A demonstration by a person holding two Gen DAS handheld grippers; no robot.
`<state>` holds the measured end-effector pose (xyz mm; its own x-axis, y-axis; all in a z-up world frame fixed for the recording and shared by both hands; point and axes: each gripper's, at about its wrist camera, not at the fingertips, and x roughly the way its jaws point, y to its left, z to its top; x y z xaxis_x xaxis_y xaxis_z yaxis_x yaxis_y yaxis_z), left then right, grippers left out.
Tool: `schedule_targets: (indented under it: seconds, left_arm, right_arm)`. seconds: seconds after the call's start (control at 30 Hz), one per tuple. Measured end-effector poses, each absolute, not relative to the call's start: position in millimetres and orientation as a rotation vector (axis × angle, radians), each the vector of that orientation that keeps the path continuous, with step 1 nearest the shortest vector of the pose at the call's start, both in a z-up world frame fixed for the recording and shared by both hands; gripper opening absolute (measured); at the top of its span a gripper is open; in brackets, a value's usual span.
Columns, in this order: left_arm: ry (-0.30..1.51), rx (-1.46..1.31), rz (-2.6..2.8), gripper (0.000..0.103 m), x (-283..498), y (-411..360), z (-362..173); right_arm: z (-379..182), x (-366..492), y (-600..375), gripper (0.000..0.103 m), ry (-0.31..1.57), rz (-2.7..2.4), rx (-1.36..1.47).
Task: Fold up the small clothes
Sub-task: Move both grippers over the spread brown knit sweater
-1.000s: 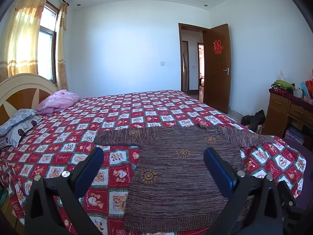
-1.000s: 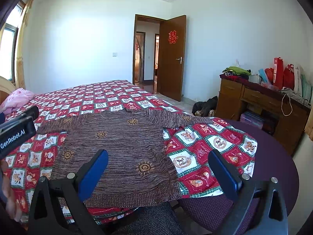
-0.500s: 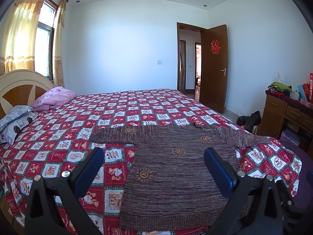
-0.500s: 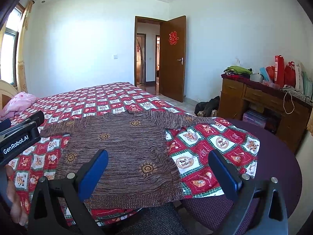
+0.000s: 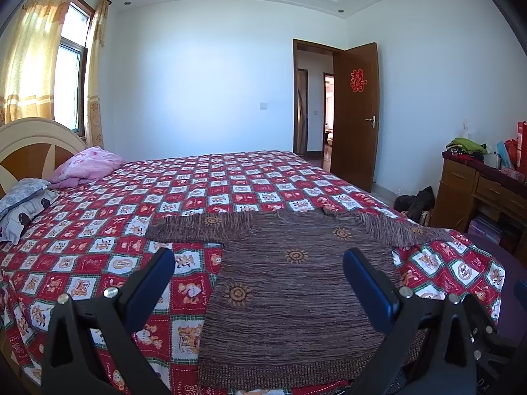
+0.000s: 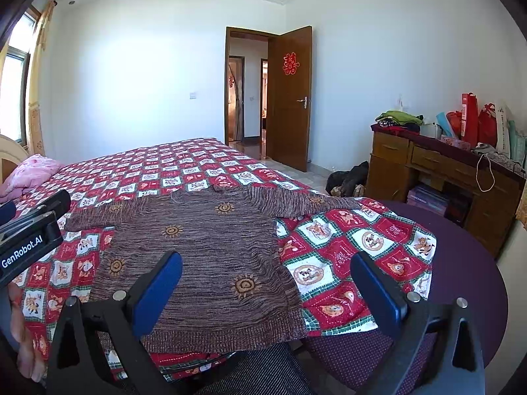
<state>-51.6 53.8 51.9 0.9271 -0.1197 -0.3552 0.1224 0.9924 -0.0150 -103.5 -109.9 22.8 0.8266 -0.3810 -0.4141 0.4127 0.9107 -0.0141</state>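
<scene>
A brown knitted sweater [image 5: 296, 283] with small orange sun motifs lies flat and face up at the near edge of the bed [image 5: 204, 191], both sleeves stretched straight out to the sides and its ribbed hem reaching the mattress edge. It is unfolded and fairly smooth. The left gripper [image 5: 258, 268] hangs above the hem with its blue-padded fingers spread wide, gripping nothing; the right gripper [image 6: 266, 271] is likewise wide open and empty, off the cloth. The bed wears a red and white checked cartoon cover, with a pink pillow [image 5: 87, 164] and a grey one [image 5: 23, 200] by the cream headboard [image 5: 33, 141]. Beyond stand white walls, an open brown door [image 6: 293, 98] bearing a red paper ornament, a curtained window [image 5: 69, 82], and a wooden dresser [image 6: 441, 181] piled with clothes and red bags.
</scene>
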Motion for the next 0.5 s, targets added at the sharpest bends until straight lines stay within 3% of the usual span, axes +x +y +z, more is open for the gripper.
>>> schedule_targets:
  seconds: [0.5]
  left_arm:
    - [0.381, 0.010, -0.129, 0.103, -49.2, 56.2, 48.2]
  right_arm:
    - [23.7, -106.8, -114.9, 0.102, 0.403, -0.425, 0.094]
